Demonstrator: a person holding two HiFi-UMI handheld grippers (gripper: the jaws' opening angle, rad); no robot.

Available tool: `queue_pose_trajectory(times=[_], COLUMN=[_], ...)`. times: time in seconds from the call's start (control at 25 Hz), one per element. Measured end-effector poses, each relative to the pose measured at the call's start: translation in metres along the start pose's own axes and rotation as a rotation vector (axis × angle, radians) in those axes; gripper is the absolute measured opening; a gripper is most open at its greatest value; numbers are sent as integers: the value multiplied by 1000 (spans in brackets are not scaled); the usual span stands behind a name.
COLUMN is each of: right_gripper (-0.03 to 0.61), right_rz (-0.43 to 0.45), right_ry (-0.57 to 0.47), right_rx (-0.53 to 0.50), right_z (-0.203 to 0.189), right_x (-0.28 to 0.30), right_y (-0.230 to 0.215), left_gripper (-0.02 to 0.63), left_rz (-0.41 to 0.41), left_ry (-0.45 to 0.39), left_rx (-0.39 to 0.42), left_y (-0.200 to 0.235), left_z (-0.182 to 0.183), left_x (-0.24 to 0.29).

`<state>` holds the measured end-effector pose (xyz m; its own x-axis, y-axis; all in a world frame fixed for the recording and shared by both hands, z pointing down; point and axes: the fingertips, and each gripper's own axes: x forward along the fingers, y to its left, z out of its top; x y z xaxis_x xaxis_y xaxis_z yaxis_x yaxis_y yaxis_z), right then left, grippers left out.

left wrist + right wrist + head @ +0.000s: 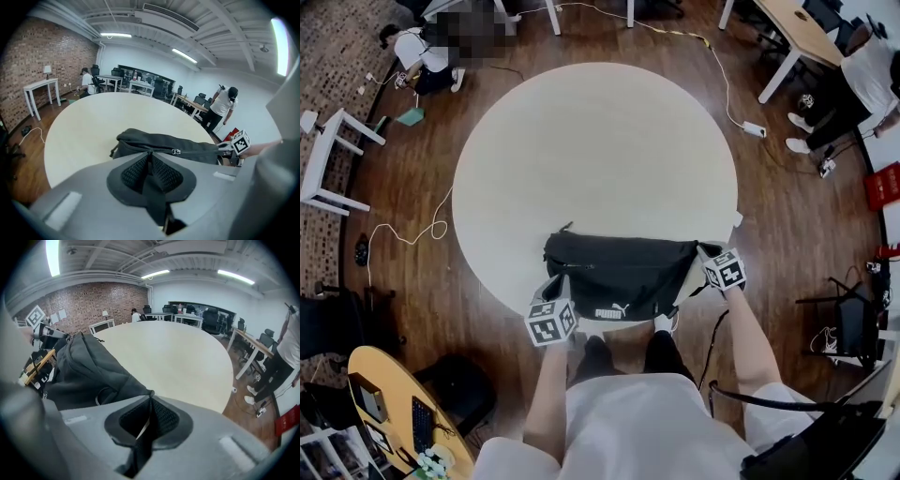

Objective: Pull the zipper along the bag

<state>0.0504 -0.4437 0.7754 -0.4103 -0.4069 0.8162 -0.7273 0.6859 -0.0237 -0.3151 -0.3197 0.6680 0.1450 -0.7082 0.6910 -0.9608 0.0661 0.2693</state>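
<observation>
A black bag (623, 272) with a white logo lies at the near edge of the round cream table (591, 141). My left gripper (561, 283) is shut at the bag's left front corner. In the left gripper view the shut pads (150, 154) meet the bag (140, 138) at its edge, and a dark strip of it runs between them. The metal zipper pull (176, 151) sits mid-way along the top seam. My right gripper (701, 253) is shut at the bag's right end. In its own view the right gripper (150, 394) pinches that corner of the bag (79, 366), a thin pale strip showing between the pads.
White side tables (328, 159) and desks (797, 37) stand around the room. A white cable (412, 230) trails on the wood floor. One person crouches at the far left (422, 52); another stands at the right (862, 75). A round orange table (403, 403) is at my near left.
</observation>
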Motion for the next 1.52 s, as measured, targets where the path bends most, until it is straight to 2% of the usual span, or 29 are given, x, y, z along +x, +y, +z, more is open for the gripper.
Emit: queue_pose_trajectory(times=[0.24, 0.4, 0.64, 0.8, 0.84, 0.96, 1.04, 1.12, 1.24, 1.36, 1.52], right_gripper=[-3, -3, -2, -2, -2, 0, 6, 37, 43, 69, 100], right_rz=[-17, -42, -73, -101, -106, -122, -176, -240, -319, -328, -280], right_ry=[12, 20, 32, 35, 35, 49, 59, 11, -101, -219, -419], right_rx=[47, 76, 120, 131, 134, 160, 190, 264, 335, 279, 182], right_z=[-1, -1, -2, 0, 0, -1, 1, 4, 18, 41, 82], right_x=[3, 2, 1, 1, 2, 6, 2, -10, -46, -91, -147], right_y=[-2, -4, -5, -7, -7, -6, -12, -16, -14, 14, 88], left_gripper=[41, 41, 41, 41, 43, 52, 55, 63, 142, 154, 167], left_rz=[67, 90, 79, 61, 51, -14, -66, -87, -64, -77, -150], left_ry=[-9, 24, 100, 142, 146, 128, 90, 59, 15, -77, -223], left_rx=[25, 37, 142, 259, 265, 190, 146, 139, 145, 148, 173], left_y=[67, 111, 146, 147, 145, 140, 139, 141, 146, 131, 81], left_z=[20, 21, 15, 11, 10, 10, 14, 15, 25, 44, 64], left_x=[7, 18, 55, 76, 79, 77, 69, 56, 30, 1, -45])
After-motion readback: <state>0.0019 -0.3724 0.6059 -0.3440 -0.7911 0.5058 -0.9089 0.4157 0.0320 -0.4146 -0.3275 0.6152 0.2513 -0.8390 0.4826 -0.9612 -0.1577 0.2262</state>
